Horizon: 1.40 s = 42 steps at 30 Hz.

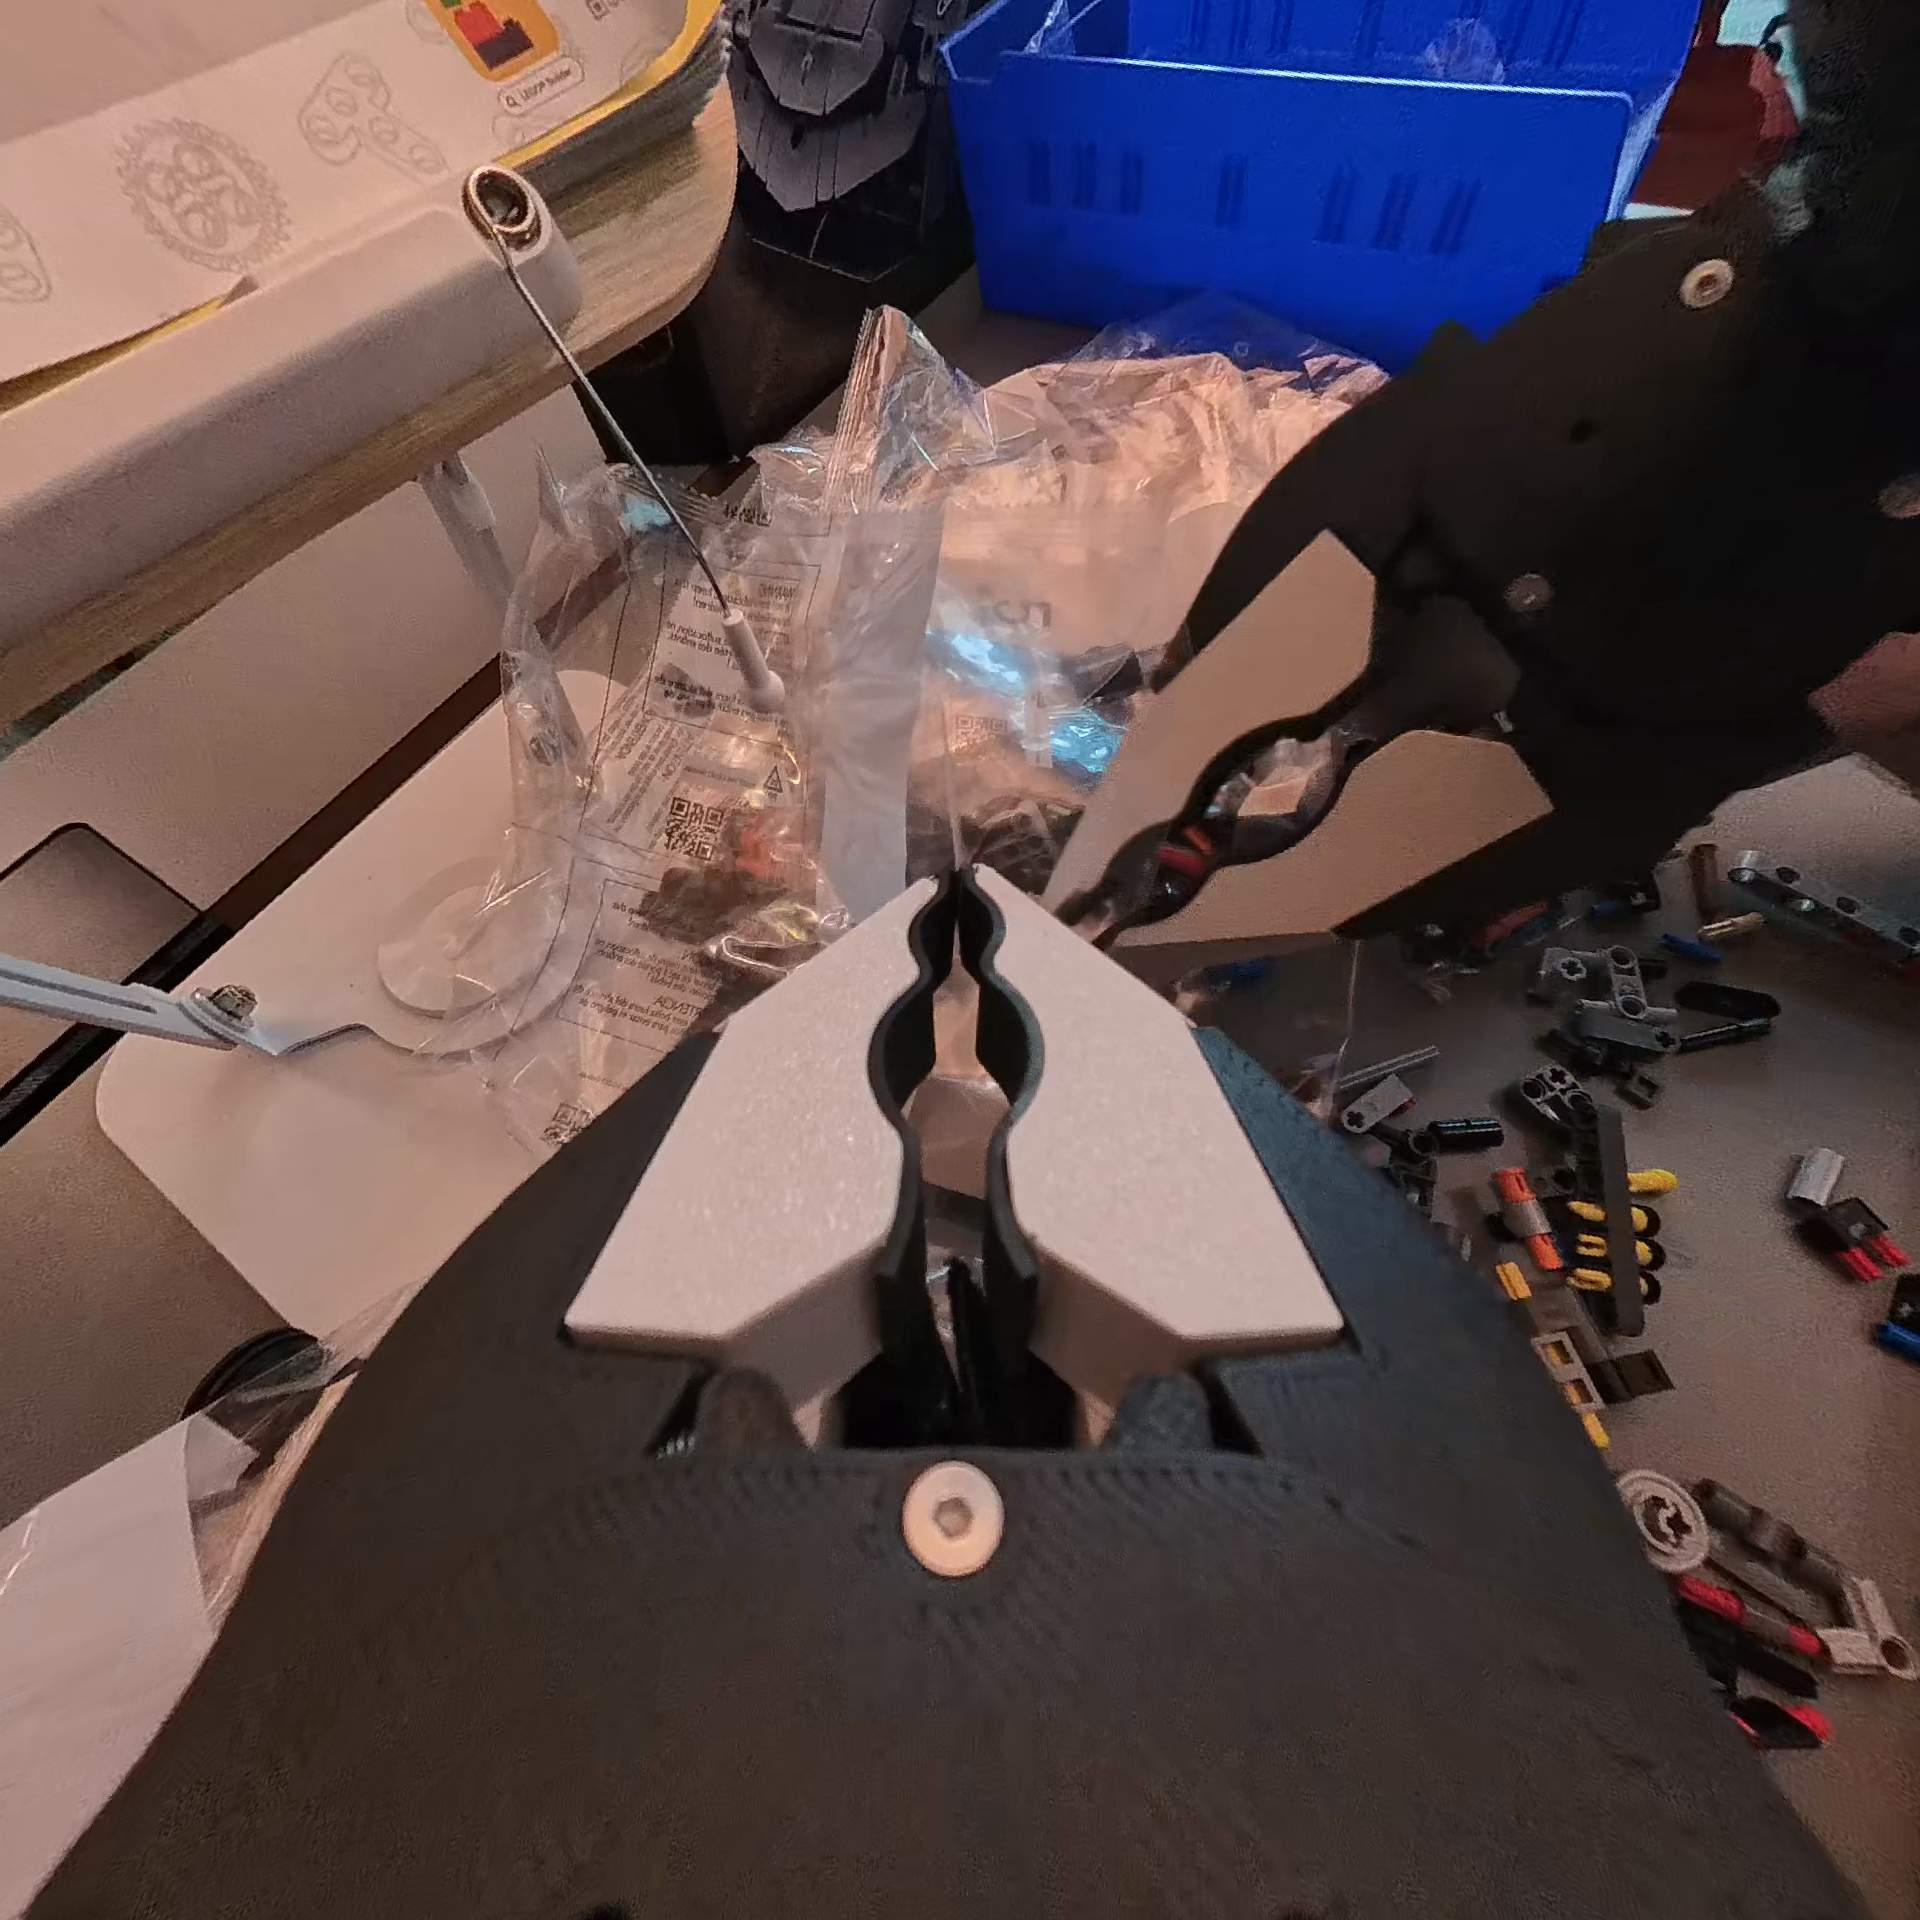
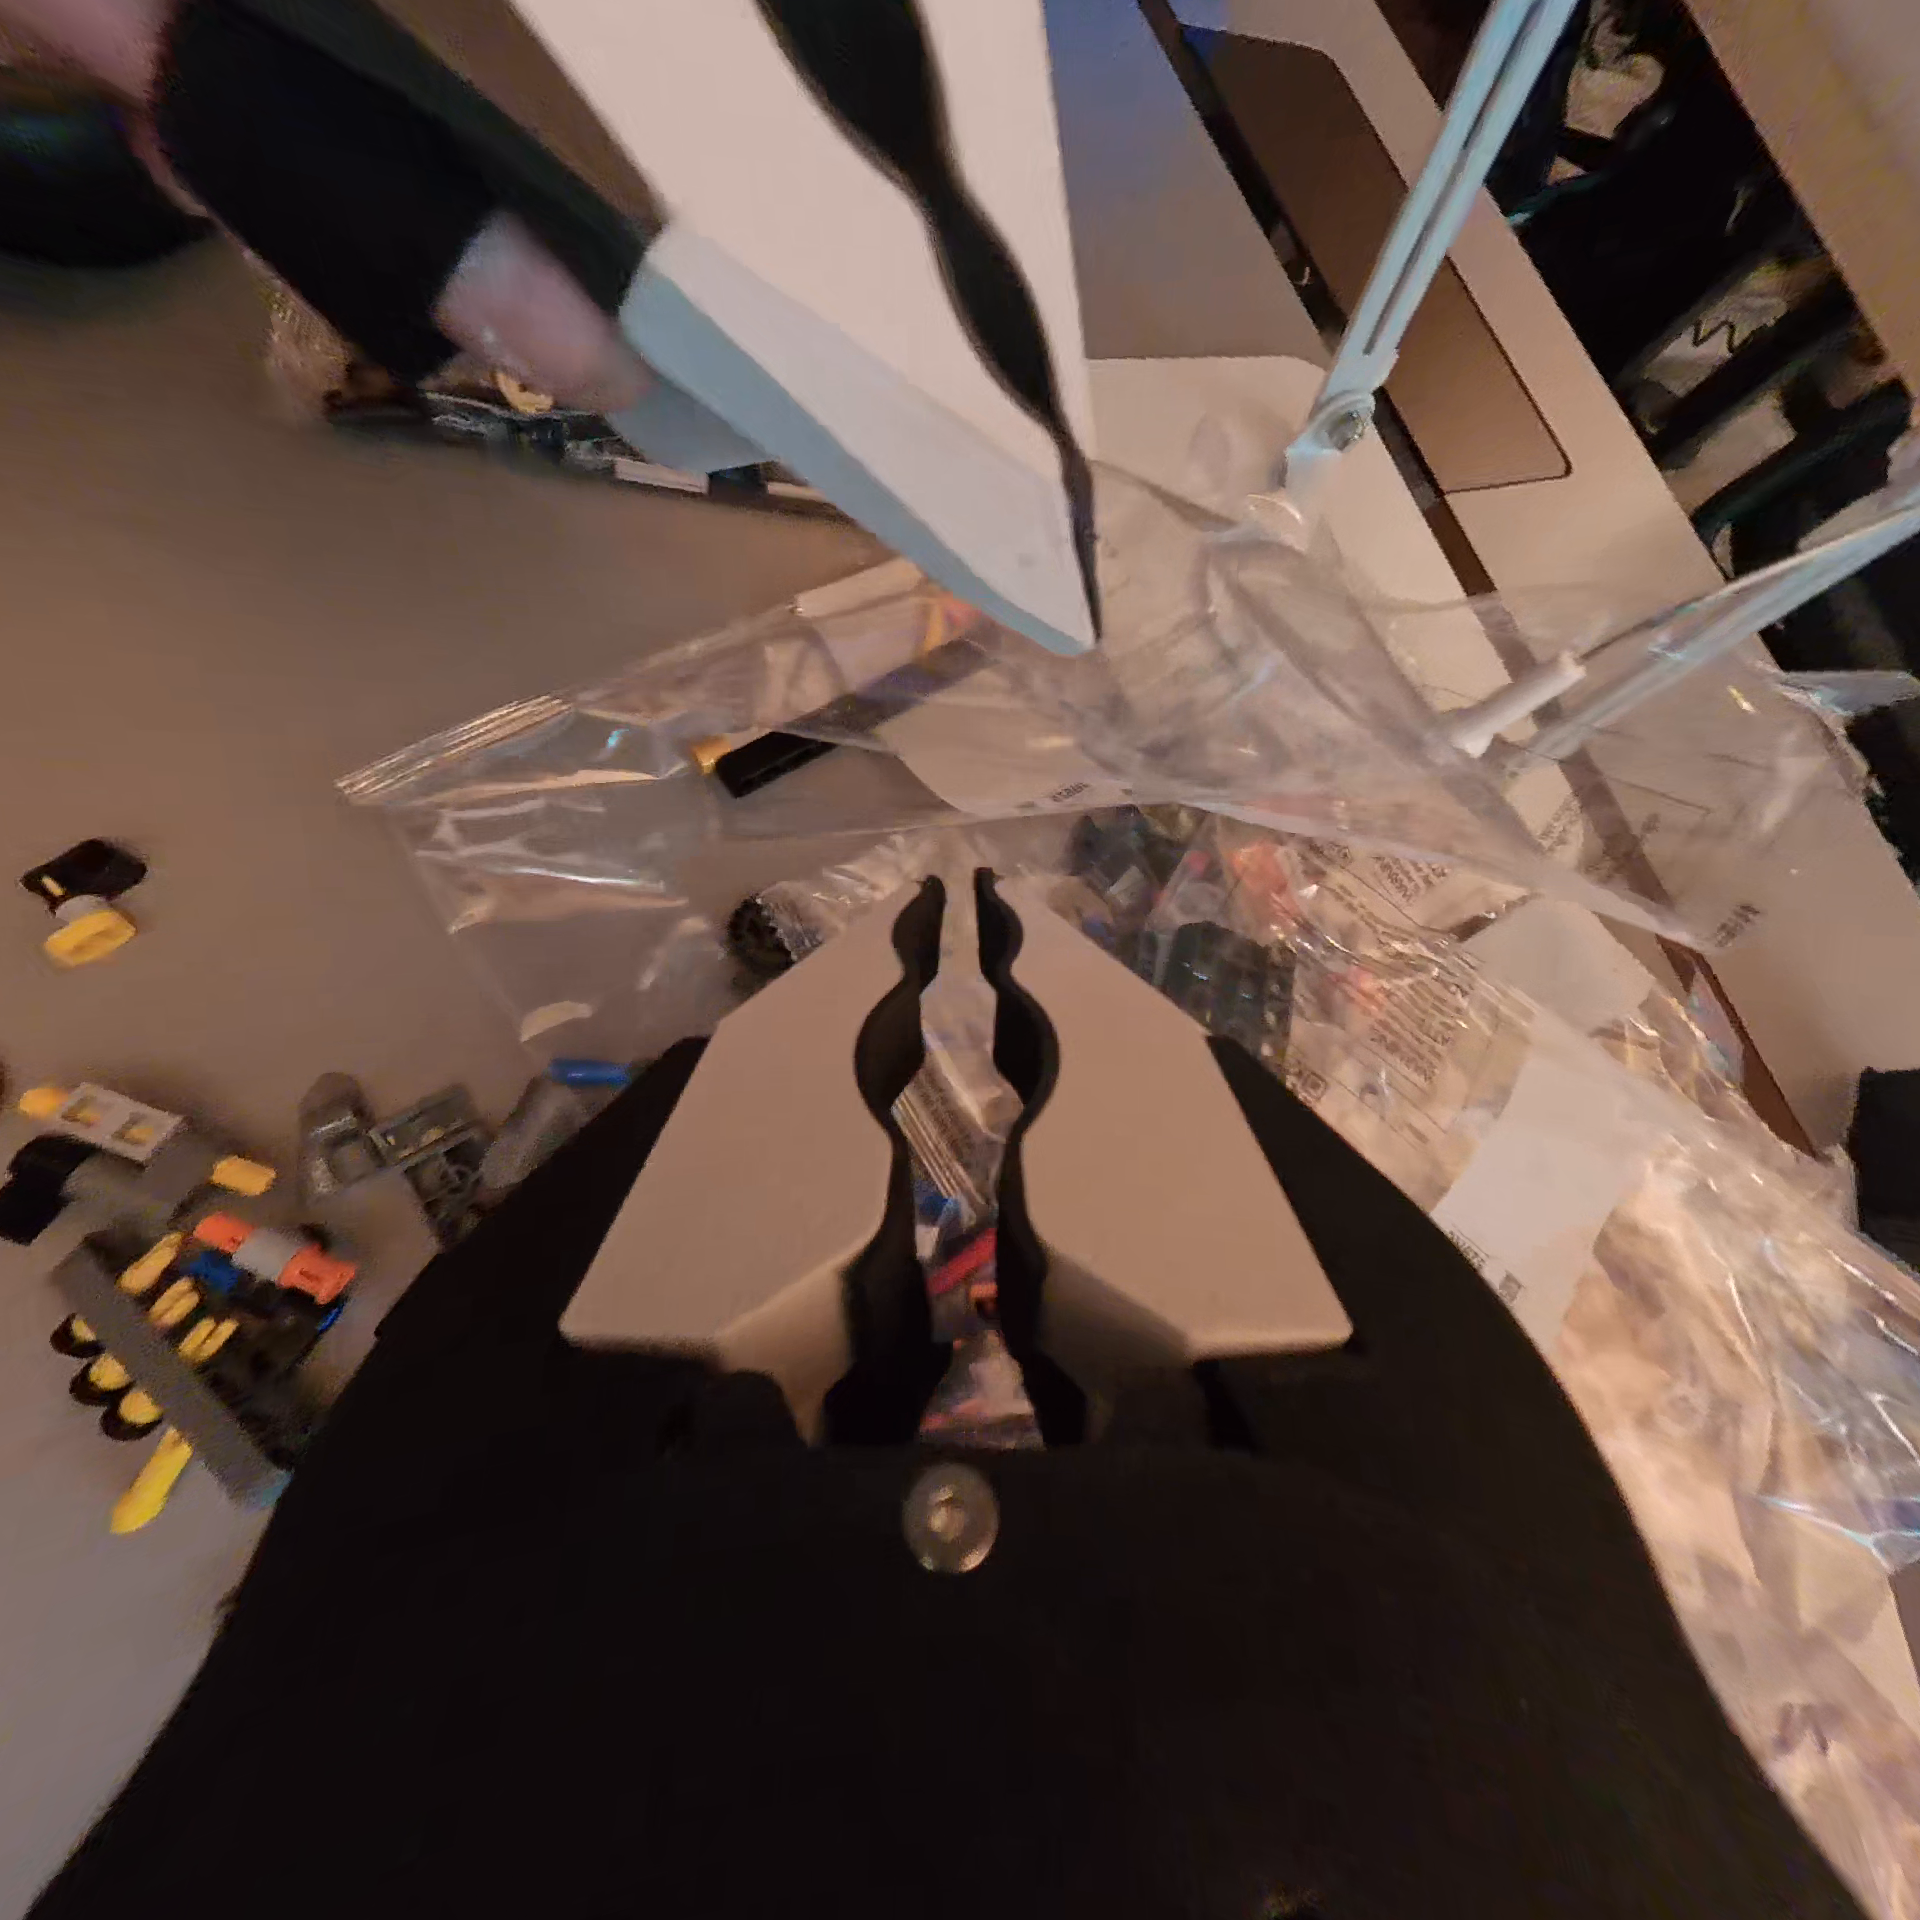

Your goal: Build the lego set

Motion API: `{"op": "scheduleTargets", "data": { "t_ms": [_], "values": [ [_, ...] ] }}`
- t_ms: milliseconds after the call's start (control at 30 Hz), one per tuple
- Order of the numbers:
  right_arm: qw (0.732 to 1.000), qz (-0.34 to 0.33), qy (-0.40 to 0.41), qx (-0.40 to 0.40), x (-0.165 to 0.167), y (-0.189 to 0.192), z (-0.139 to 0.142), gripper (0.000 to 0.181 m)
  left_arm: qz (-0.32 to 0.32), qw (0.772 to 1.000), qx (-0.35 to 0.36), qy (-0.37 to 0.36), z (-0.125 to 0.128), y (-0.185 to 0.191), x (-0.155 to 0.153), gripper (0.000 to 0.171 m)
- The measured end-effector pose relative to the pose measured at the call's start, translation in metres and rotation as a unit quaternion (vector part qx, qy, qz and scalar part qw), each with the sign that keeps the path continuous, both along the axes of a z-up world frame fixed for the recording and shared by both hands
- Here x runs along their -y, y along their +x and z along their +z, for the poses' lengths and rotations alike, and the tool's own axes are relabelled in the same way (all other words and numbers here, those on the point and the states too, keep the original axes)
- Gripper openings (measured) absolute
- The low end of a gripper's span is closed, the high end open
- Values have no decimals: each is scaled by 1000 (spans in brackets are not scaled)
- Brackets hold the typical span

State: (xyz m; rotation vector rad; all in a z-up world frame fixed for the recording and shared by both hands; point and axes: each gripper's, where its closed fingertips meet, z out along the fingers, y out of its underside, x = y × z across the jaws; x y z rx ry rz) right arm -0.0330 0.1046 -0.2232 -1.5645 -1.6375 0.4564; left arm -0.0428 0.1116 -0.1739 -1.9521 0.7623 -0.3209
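Left wrist view shows the left gripper (image 1: 958,883) with its jaws pressed together on a thin edge of a clear plastic bag (image 1: 883,582), lifting the film so that it stands up from the pale table (image 1: 260,1174). The right gripper (image 1: 1117,904) comes in from the right with its jaws narrowly parted, its tips low over the bagged parts and near the left gripper's tips. In its own view, the right gripper (image 2: 961,888) shows that small gap between its jaws and nothing caught in it, hanging over a second crumpled bag (image 2: 1299,966) that holds dark, blue and orange pieces.

Loose lego pieces (image 1: 1600,1247) lie scattered on the table to the right of the bags: grey beams, black pins, yellow and red connectors. A blue bin (image 1: 1299,187) stands behind the bags, and a printed instruction sheet (image 1: 187,197) lies at the far left.

The bag film is light, limp and slippery; it will stretch and slide rather than hold a shape, so a pinch close to a sealed seam or a folded edge should hold better than one in mid-sheet. The pieces inside are small, hard and light, and are likely to spill and roll once the bag opens, so opening it low over the table seems wise.
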Motion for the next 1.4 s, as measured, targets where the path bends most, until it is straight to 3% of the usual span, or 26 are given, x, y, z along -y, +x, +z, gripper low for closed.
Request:
{"op": "scheduleTargets", "data": {
  "t_ms": [367, 667, 1100, 1400],
  "values": [
    [999, 30, -24, -15, 14, 15, 14, 0, 4, 1000, 2, 4, 2, -4, -1, 0],
    [985, 157, -68, 21, 66, 20, 4, 0, 9, 1000, 4, 11, 6, -8, -1, 0],
    [979, 164, -92, 78, 68, 41, -15, 4, 16, 1000, 0, 16, 4, -10, -4, 0],
    [974, 145, -118, 126, 66, 54, -34, 20, 18, 1000, -4, 11, 0, -11, -5, 0]
  ]
}}
